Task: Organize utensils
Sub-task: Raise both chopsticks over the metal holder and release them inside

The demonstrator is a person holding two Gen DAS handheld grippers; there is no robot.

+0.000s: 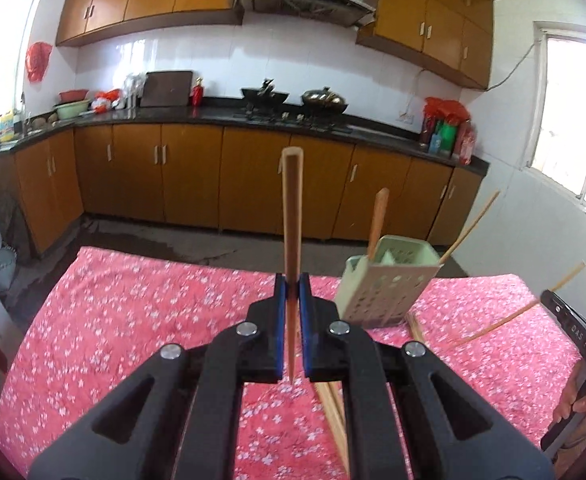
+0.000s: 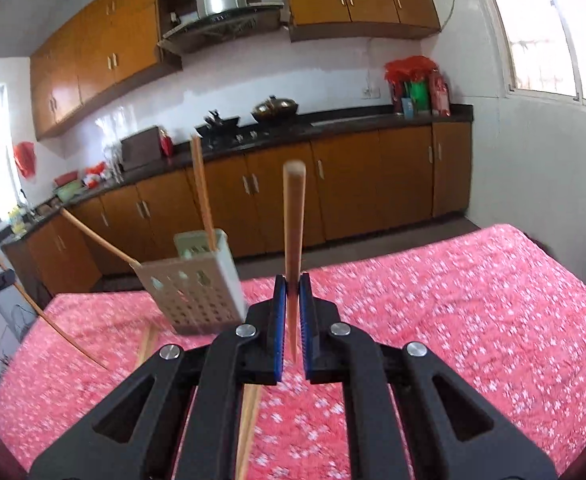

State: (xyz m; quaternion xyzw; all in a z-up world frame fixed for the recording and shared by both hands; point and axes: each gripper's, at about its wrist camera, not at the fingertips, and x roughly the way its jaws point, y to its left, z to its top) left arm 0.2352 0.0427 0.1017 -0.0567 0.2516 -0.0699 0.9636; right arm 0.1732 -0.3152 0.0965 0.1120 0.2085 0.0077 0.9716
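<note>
My left gripper is shut on a wooden chopstick that points up and away above the table. My right gripper is shut on another chopstick, also held upright. A pale green perforated utensil holder stands tilted on the pink floral tablecloth, right of the left gripper; it also shows in the right wrist view, left of the right gripper. Two chopsticks stick out of it, one upright and one slanting. More chopsticks lie on the cloth under the grippers.
The right gripper's chopstick and the hand on its handle show at the left view's right edge. Behind the table runs a kitchen counter with woks on a stove and brown cabinets.
</note>
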